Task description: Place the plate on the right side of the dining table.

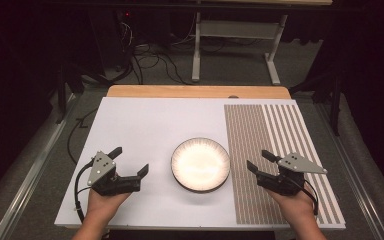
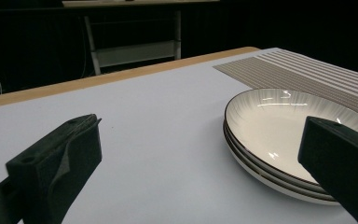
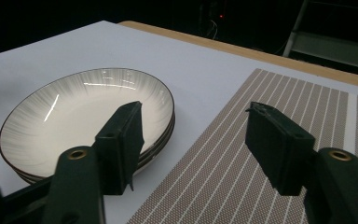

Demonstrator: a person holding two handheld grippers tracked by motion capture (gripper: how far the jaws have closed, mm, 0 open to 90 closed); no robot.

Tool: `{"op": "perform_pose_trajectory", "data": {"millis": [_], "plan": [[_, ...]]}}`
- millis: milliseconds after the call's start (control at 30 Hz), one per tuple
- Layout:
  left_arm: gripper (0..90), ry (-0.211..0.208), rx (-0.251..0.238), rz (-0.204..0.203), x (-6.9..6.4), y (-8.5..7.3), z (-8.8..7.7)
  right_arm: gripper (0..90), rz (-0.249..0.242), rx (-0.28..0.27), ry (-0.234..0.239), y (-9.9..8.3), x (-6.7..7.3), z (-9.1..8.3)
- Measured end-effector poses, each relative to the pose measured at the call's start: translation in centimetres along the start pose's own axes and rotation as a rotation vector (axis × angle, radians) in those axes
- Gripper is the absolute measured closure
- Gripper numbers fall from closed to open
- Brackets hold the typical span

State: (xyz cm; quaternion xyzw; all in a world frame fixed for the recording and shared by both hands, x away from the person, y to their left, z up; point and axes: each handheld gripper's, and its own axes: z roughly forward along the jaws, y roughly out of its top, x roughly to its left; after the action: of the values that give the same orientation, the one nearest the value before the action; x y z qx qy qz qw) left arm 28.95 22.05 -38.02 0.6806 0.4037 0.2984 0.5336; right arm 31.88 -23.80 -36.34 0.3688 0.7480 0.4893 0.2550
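Observation:
A stack of white ribbed plates with dark rims (image 1: 200, 164) sits near the middle of the white table top (image 1: 145, 125). My left gripper (image 1: 131, 161) rests to the left of the stack, open, with nothing between its jaws. In the left gripper view the plates (image 2: 279, 126) lie ahead and to the right, partly behind the right jaw. My right gripper (image 1: 258, 160) is open over the striped placemat (image 1: 275, 150), just right of the stack. The right gripper view has the plates (image 3: 74, 116) behind its left jaw and the placemat (image 3: 242, 154) under both jaws.
A wooden strip (image 1: 198, 91) edges the far side of the table. Beyond it stand a white metal frame (image 1: 235, 45) and loose cables (image 1: 145, 62) on the floor. Bare white surface spreads across the table's far left.

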Motion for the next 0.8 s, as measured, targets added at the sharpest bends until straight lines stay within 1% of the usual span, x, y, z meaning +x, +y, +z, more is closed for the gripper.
{"op": "perform_pose_trajectory", "data": {"millis": [100, 167, 200, 233, 300, 367, 400, 433, 533, 567, 600, 633, 667, 700, 733, 767, 800], "plan": [[0.2, 0.002, -0.004, 0.0, 0.1, 0.1, 0.0, 45.9, -0.01, 0.003, -0.001, 0.7, 0.3, 0.6], [0.2, 0.003, -0.007, 0.001, 0.0, 0.2, 0.0, 50.4, -0.013, 0.008, 0.014, 1.1, 0.6, 1.0], [0.2, 0.002, -0.005, 0.003, 0.0, 0.2, 0.0, 53.4, -0.029, 0.015, 0.019, 1.4, 0.7, 1.3], [0.1, 0.001, -0.004, 0.001, 0.0, 0.2, 0.0, 54.5, -0.029, 0.025, 0.017, 1.6, 0.9, 1.5], [0.2, 0.0, -0.005, 0.002, 0.0, 0.2, 0.0, 58.3, -0.046, 0.033, 0.017, 2.0, 1.2, 2.3], [0.2, 0.0, -0.009, 0.009, 0.0, 0.2, 0.0, 60.0, -0.035, 0.038, 0.029, 2.3, 1.3, 2.8], [0.2, 0.001, -0.01, 0.011, 0.0, 0.2, 0.0, 64.3, -0.035, 0.05, 0.032, 2.5, 1.5, 3.3], [0.1, 0.001, -0.011, 0.009, 0.0, 0.2, 0.0, 65.4, -0.037, 0.051, 0.037, 2.6, 1.5, 3.6], [0.2, 0.0, -0.013, 0.005, 0.1, 0.2, -0.1, 69.3, -0.041, 0.081, 0.047, 2.9, 1.7, 4.7], [0.2, 0.001, -0.011, 0.006, 0.1, 0.2, -0.1, 70.0, -0.048, 0.079, 0.048, 3.0, 1.7, 5.0], [0.2, 0.003, -0.01, 0.007, 0.1, 0.2, -0.1, 73.0, -0.048, 0.092, 0.042, 3.0, 1.8, 5.5], [0.2, 0.003, -0.01, 0.004, 0.1, 0.2, -0.1, 74.9, -0.047, 0.099, 0.049, 2.9, 1.7, 5.8], [0.1, 0.003, -0.009, 0.001, 0.2, 0.2, -0.1, 76.6, -0.025, 0.106, 0.063, 2.8, 1.6, 6.1], [0.1, 0.004, -0.008, -0.001, 0.2, 0.2, -0.1, 79.5, -0.014, 0.11, 0.08, 2.6, 1.5, 6.4], [0.1, 0.004, -0.008, -0.002, 0.2, 0.2, 0.0, 81.5, -0.01, 0.128, 0.084, 2.3, 1.5, 6.7], [0.1, 0.002, -0.007, -0.001, 0.1, 0.2, 0.0, 84.1, -0.015, 0.139, 0.084, 2.2, 1.6, 6.8], [0.1, 0.002, -0.007, 0.0, 0.1, 0.2, 0.0, 89.3, -0.025, 0.151, 0.085, 2.0, 1.5, 6.8]]}}
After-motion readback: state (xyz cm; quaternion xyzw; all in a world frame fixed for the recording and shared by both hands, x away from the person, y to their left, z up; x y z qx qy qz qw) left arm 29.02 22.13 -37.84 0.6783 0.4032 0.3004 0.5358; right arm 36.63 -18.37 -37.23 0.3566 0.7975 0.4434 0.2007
